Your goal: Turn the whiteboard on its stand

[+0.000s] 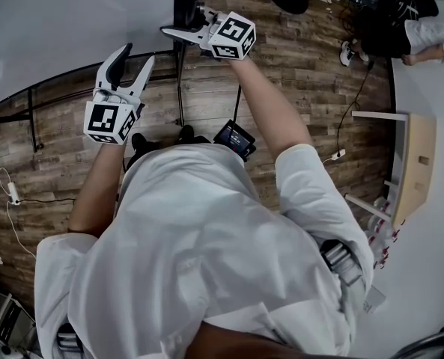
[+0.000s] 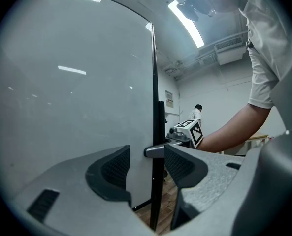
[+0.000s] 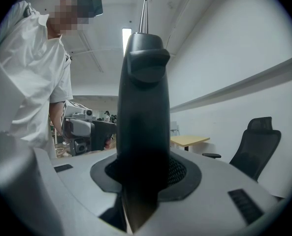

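Observation:
The whiteboard (image 1: 57, 28) fills the upper left of the head view, white with a black frame edge (image 1: 181, 6). My right gripper (image 1: 178, 32) is shut on that side edge, which shows as a dark upright bar (image 3: 142, 107) filling the gap between its jaws. My left gripper (image 1: 134, 57) is open just below the board's lower edge. In the left gripper view the white face (image 2: 72, 107) and the black edge (image 2: 155, 132) stand ahead, with the edge in line with the gap between the spread jaws. The right gripper (image 2: 187, 132) shows beyond it.
The stand's black post (image 1: 180, 88) and lower bar (image 1: 34, 111) rise from a wood floor. A power strip (image 1: 13, 193) and cables lie at the left. A light table (image 1: 416, 167) stands at the right, a person (image 1: 401, 28) sits at the far right, and an office chair (image 3: 256, 146) is nearby.

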